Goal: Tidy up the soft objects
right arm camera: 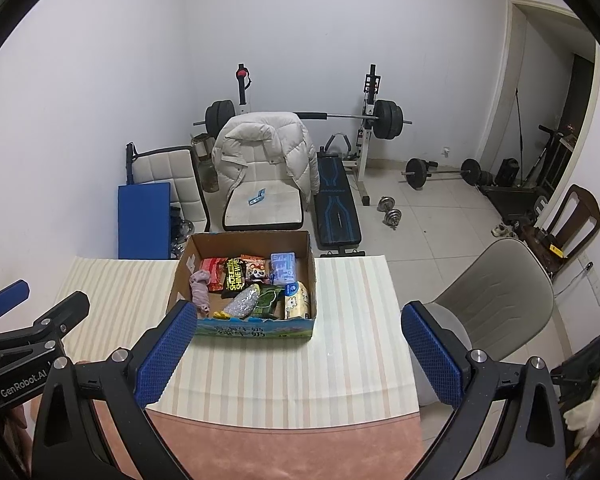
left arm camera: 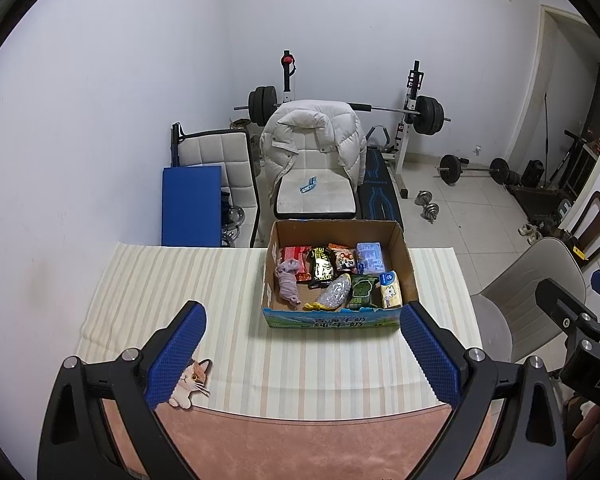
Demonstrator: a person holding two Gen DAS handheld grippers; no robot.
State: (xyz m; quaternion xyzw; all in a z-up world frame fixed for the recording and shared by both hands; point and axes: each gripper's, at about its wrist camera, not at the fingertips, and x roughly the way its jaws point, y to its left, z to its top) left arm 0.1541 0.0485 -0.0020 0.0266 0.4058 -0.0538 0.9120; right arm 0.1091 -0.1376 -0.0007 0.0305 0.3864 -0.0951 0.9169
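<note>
An open cardboard box (left arm camera: 410,268) (right arm camera: 312,272) stands on the striped tablecloth (left arm camera: 180,280) (right arm camera: 352,320). Inside it lie soft things: a grey-purple cloth bundle (left arm camera: 287,282) (right arm camera: 200,288), a black and yellow packet (left arm camera: 322,266) (right arm camera: 234,274), a silver pouch (left arm camera: 334,292) (right arm camera: 244,300), a green packet (left arm camera: 362,290), blue tissue packs (left arm camera: 370,256) (right arm camera: 283,267) and a yellow tissue pack (left arm camera: 390,290) (right arm camera: 298,300). My left gripper (left arm camera: 302,354) is open and empty, short of the box. My right gripper (right arm camera: 296,354) is open and empty too, near the box's front.
A cat sticker (left arm camera: 192,380) lies at the cloth's near left edge. Behind the table stand a chair with a white jacket (left arm camera: 312,136) (right arm camera: 266,144), a blue pad (left arm camera: 191,204), a weight bench and barbells. A beige chair (left arm camera: 540,280) (right arm camera: 500,292) is to the right.
</note>
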